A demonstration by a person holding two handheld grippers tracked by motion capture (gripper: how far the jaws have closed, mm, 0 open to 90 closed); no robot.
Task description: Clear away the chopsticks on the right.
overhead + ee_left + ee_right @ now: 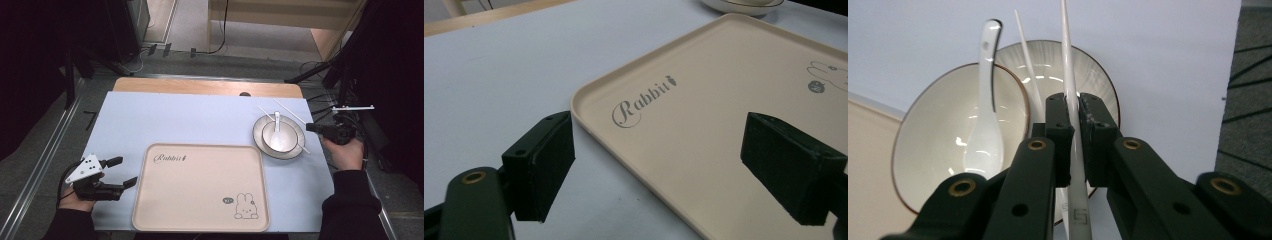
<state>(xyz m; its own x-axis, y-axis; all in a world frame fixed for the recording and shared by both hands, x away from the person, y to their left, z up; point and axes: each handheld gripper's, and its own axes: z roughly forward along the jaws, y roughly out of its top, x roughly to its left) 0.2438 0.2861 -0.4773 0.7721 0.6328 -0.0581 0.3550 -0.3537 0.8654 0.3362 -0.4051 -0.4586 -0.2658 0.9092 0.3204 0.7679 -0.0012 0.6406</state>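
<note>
A: Item one, right gripper point(1075, 125). Condition?

B: Jaws pressed together on one white chopstick point(1068, 65), pinched partway along its length. Its thin end runs past the far rim of the plate point(1098, 75); its butt end points back toward the hand. A second chopstick point(1027, 65) lies loose just beside it, across the same plate.

A: Item two, the rest of the setting.

B: White bowl point(282, 134) on the plate, a ceramic soup spoon point(277, 131) resting inside it. All of this sits just off the far right corner of the beige rabbit tray point(150, 200).

A: Item three, left gripper point(120, 172).

B: Jaws spread wide, holding nothing, at the tray's left edge.

A: Step in hand?

B: By my reading, the pickup of the first chopstick. Next comes a clean lift clear of the plate, without rolling the loose stick, then a carry toward the tray.

A: Differences between views?

B: The right gripper view confirms the pinch, which is too small to judge from the high view. The left gripper view gives the tray's "Rabbit" lettering point(644, 100) and raised rim.
</note>
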